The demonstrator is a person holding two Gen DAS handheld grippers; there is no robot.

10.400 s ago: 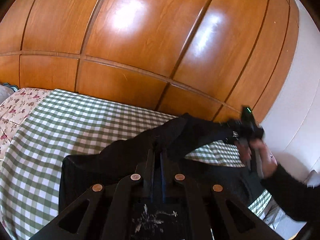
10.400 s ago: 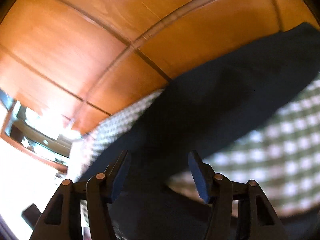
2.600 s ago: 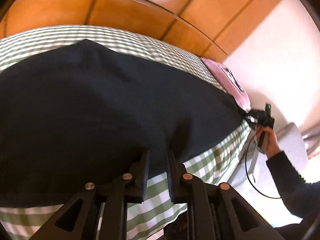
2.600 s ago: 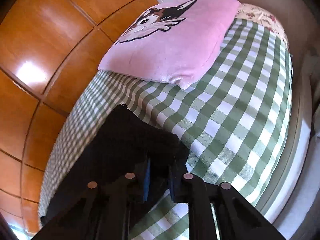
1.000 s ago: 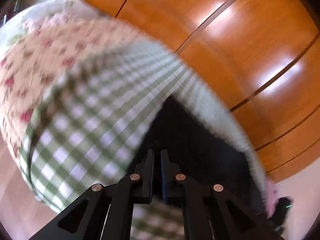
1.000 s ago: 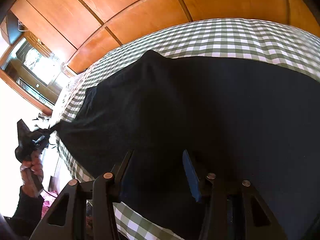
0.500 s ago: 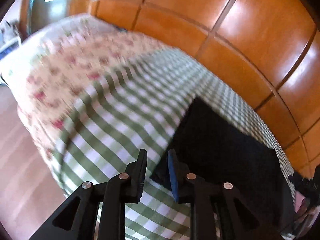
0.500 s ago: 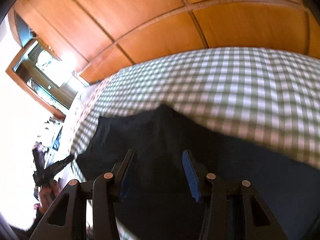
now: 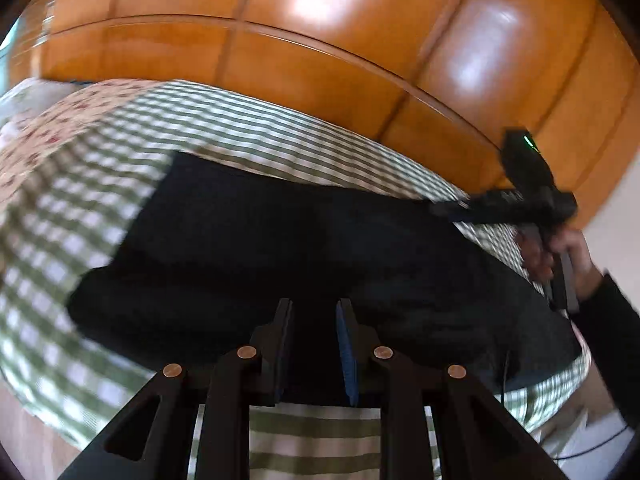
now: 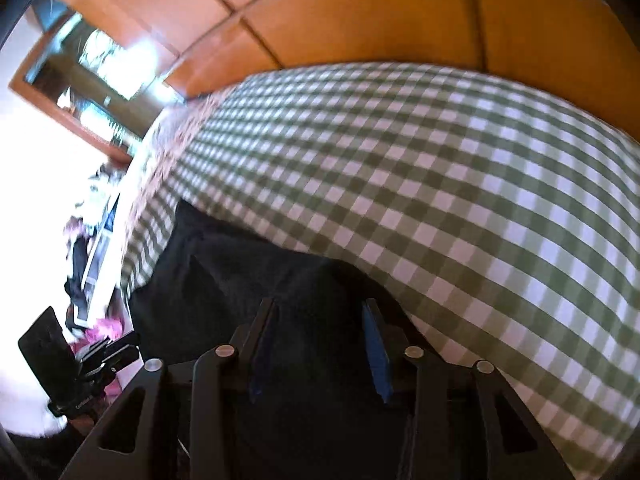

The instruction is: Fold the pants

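Dark pants (image 9: 304, 248) lie spread flat on a bed whose green-checked cover (image 9: 248, 136) fills the scene, photographed from two hand-held claws above its near edge. At far left, beyond the pants from the left claw (image 9: 314, 320), a floral sheet (image 9: 52, 128) shows at the end of the bed. The left claw hangs just above the pants' near edge, its jaws a narrow gap apart with dark cloth seen through the gap but nothing pinched between the pads. To that claw's right, a hand (image 9: 568, 256) in a dark sleeve holds the right claw (image 9: 444, 210) low over the pants' far right corner. From the right claw's own camera, its jaws are closing with a wider gap between them; the pants (image 10: 248, 280) lie directly beneath and ahead of them, and the pads do not press on the cloth. The left claw (image 10: 120, 350) appears at that camera's lower left, off the bed's edge. Polished wooden panels (image 9: 320, 20) rise behind the bed, past both claws.
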